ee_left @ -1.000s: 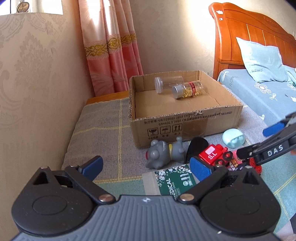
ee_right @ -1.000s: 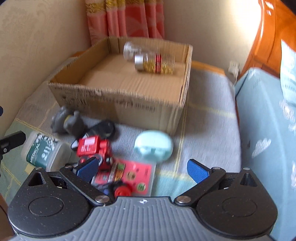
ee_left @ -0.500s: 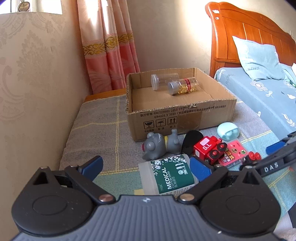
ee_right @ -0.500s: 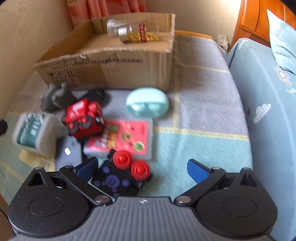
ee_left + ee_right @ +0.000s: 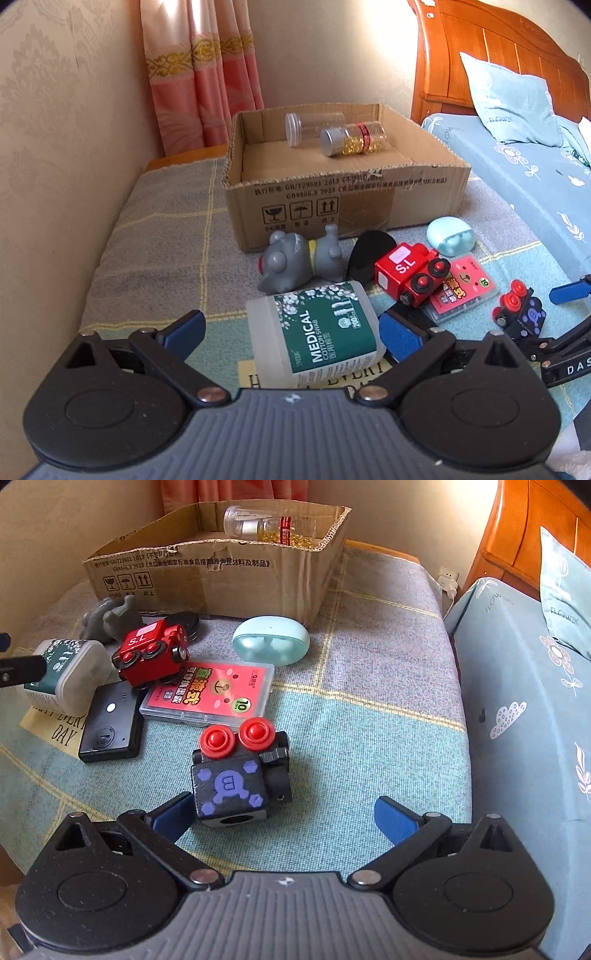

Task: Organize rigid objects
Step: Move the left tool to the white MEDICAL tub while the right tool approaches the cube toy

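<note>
1. Between my right claw's [image 5: 284, 814] spread fingers lies the black toy block [image 5: 240, 771], ungripped, on the blanket [image 5: 369, 738].
2. My left claw [image 5: 291, 330] gapes over the swab tub [image 5: 314, 328].
3. Two bottles [image 5: 352, 138] lie in the box [image 5: 332, 199].

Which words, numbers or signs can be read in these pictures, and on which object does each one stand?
"MEDICAL COTTON SWAB", "200": cotton swab box.
"S.L": red toy train.
"B": black toy block.
"10": pink card case; its Chinese title is blurred.
"GB/T29601 2013", three handling symbols: cardboard box; the remaining print is too small.
"DAS": right gripper.
"DAY": mat.
"FLOWERS": pillow.
</note>
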`<control>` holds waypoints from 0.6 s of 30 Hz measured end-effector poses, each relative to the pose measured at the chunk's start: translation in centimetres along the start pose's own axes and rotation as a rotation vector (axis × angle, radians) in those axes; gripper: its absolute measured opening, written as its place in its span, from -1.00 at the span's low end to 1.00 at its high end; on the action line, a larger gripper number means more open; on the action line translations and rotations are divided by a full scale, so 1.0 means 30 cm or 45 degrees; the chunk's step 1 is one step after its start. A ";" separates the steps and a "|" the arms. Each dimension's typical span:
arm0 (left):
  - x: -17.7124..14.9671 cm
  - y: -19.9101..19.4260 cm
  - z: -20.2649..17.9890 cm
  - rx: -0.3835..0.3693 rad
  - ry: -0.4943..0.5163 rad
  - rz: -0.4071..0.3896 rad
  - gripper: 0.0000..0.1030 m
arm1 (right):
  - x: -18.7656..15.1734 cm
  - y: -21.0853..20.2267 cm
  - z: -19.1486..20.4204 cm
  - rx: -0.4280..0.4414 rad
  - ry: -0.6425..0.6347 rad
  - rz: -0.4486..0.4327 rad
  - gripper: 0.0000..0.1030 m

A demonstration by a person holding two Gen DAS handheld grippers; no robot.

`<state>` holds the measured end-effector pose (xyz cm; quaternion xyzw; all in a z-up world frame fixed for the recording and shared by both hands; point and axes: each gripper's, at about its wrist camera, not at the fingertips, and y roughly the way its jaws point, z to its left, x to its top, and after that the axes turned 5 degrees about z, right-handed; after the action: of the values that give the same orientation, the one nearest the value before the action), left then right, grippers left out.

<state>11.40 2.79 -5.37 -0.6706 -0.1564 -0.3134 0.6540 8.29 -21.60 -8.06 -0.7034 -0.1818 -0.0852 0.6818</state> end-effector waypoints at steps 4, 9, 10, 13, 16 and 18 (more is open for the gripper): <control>0.007 0.044 -0.021 -0.005 0.004 0.027 0.94 | -0.005 0.002 0.003 -0.002 -0.003 -0.023 1.00; 0.009 0.105 -0.025 -0.003 -0.029 0.081 0.94 | -0.011 -0.001 0.002 0.003 -0.015 -0.041 1.00; 0.006 0.112 -0.020 -0.009 -0.038 0.091 0.94 | -0.012 -0.001 0.001 0.004 -0.017 -0.044 1.00; -0.011 0.105 -0.001 0.006 -0.030 0.107 0.95 | -0.014 -0.002 0.001 0.005 -0.021 -0.048 1.00; -0.031 0.087 0.028 0.079 -0.006 0.103 0.95 | -0.015 -0.004 0.000 0.008 -0.026 -0.043 1.00; -0.044 0.083 0.051 0.095 -0.016 0.107 0.95 | -0.013 -0.005 0.007 0.015 -0.042 -0.034 1.00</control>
<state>12.28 4.29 -8.06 -0.6537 -0.1438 -0.2754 0.6901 7.84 -21.45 -8.07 -0.6983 -0.2030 -0.0816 0.6816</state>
